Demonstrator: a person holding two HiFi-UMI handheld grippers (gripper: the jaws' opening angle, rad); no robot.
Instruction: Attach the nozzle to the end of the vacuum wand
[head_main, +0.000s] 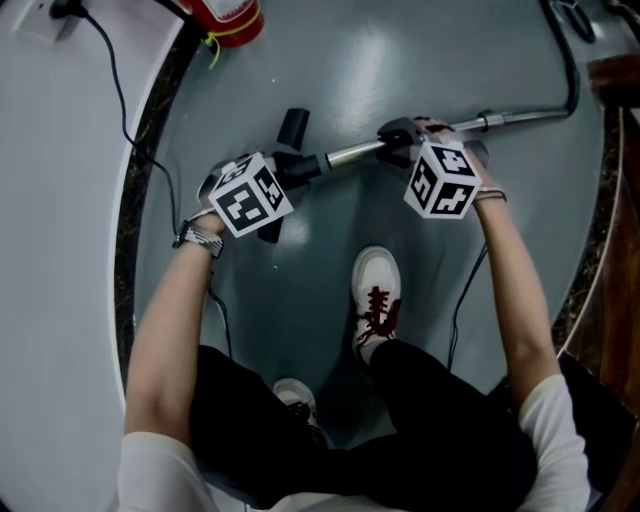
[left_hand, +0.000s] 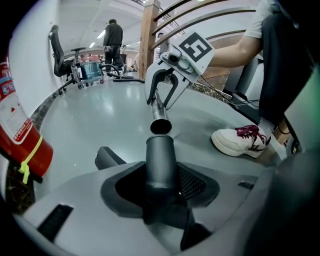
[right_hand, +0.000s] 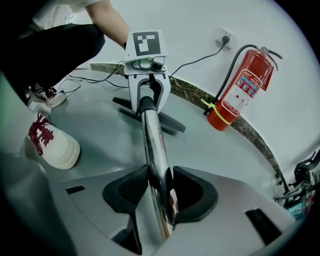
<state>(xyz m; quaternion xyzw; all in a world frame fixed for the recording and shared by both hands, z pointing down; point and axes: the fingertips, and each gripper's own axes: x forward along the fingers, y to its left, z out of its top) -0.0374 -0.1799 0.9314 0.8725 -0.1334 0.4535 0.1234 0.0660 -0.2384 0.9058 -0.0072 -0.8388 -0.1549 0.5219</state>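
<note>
Left gripper view: dark nozzle (left_hand: 160, 165) faces open-ended chrome wand (left_hand: 158, 111).

Nozzle (head_main: 306, 168) and wand (head_main: 520, 118), end to end.
Left gripper (head_main: 281, 166) grips the nozzle, right gripper (head_main: 398, 136) the wand; junction between their fingers.

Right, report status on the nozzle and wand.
Left gripper shut on nozzle. Right gripper shut on wand. Nozzle neck just short of wand end, not joined. Nothing between them.

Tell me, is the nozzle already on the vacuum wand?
Off: in the left gripper view the wand shows its dark open end just beyond the nozzle, not plugged in.
</note>
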